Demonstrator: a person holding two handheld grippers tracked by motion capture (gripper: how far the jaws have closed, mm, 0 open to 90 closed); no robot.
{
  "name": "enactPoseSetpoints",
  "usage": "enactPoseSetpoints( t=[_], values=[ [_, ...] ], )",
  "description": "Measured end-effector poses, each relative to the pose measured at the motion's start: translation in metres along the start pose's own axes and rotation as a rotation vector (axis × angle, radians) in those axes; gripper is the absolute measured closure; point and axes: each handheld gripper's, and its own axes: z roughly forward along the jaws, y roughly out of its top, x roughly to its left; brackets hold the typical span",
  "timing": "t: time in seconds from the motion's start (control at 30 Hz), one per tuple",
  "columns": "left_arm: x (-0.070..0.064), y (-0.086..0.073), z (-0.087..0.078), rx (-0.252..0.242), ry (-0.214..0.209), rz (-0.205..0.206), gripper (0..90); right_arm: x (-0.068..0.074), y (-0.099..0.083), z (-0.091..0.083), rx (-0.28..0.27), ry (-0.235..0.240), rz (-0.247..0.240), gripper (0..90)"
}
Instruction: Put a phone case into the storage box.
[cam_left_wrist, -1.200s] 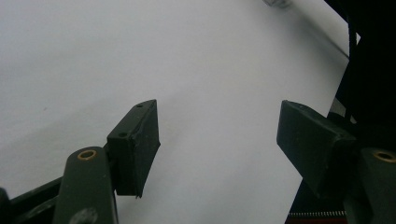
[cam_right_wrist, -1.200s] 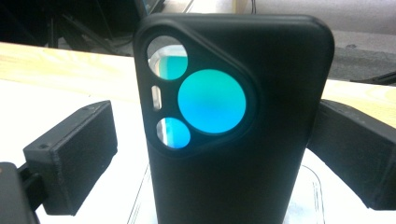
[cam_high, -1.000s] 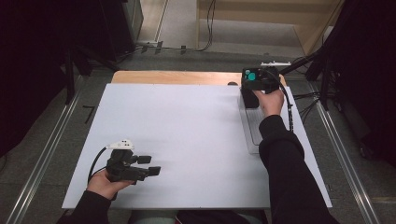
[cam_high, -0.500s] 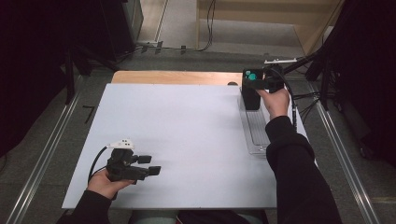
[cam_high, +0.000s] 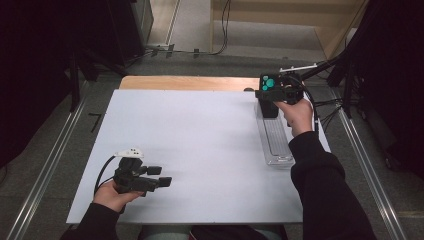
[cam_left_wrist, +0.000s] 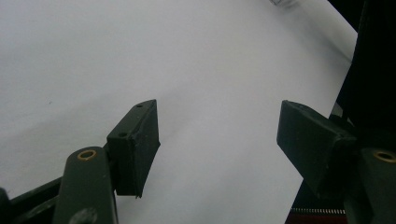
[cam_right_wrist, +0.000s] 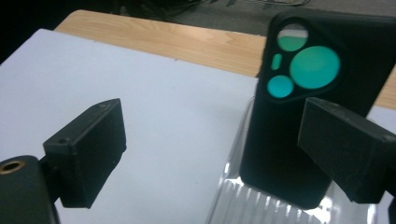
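a: where's the right claw (cam_right_wrist: 212, 154)?

b: at the far right of the bench (cam_high: 200, 150), over the far end of a long clear plastic tray (cam_high: 276, 145). in the right gripper view its jaws stand wide apart, with nothing pinched between them.

a: and the thing it's working at?

b: a black phone case (cam_right_wrist: 303, 107) with teal camera cutouts. it stands upright, tilted a little, with its lower edge in the far end of the tray. in the right gripper view it sits just behind the jaw on the right of that view, which overlaps its lower corner; i can't tell whether that jaw touches it.

a: what does the high view show?

b: the teal cutouts face up toward the camera, the case is beside the person's right hand (cam_high: 297, 112), and the tray runs lengthwise toward the person along the right edge of the white sheet.

a: the left claw (cam_high: 162, 176)?

b: near the front left corner of the bench, held in the left hand (cam_high: 117, 192), well apart from the tray. its jaws are spread, with only the bare white surface between them, and it points to the right across the bench.
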Motion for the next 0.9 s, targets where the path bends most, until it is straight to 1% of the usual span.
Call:
enactPoseSetpoints(
  t=[0.07,0.13,0.23,0.3,0.4,0.57,0.63,0.9],
  values=[
    [0.000,0.000,0.000,0.000,-0.001,0.000,29.5,0.004,-0.003,-0.002,0.010,0.029,-0.007,6.6],
    [0.000,0.001,0.001,0.002,-0.001,0.002,29.6,0.008,-0.007,-0.002,0.026,0.046,-0.022,13.8],
    [0.001,0.002,0.001,0.003,0.000,0.000,29.5,0.014,-0.012,-0.003,0.050,0.071,-0.051,13.8],
    [0.002,0.002,0.001,0.006,0.001,0.000,29.5,0.016,-0.016,-0.003,0.054,0.095,-0.046,13.9],
    [0.003,0.003,0.000,0.004,0.000,-0.004,29.5,0.019,-0.021,-0.003,0.066,0.123,-0.048,18.6],
    [0.004,0.004,0.000,0.004,-0.003,-0.008,29.5,0.026,-0.029,-0.005,0.077,0.160,-0.053,21.2],
    [0.005,0.004,0.000,0.004,-0.006,-0.009,29.5,0.028,-0.031,-0.005,0.077,0.176,-0.066,21.4],
    [0.005,0.004,0.001,0.011,-0.011,-0.006,29.5,0.038,-0.045,-0.006,0.094,0.222,-0.081,21.4]
  ],
)
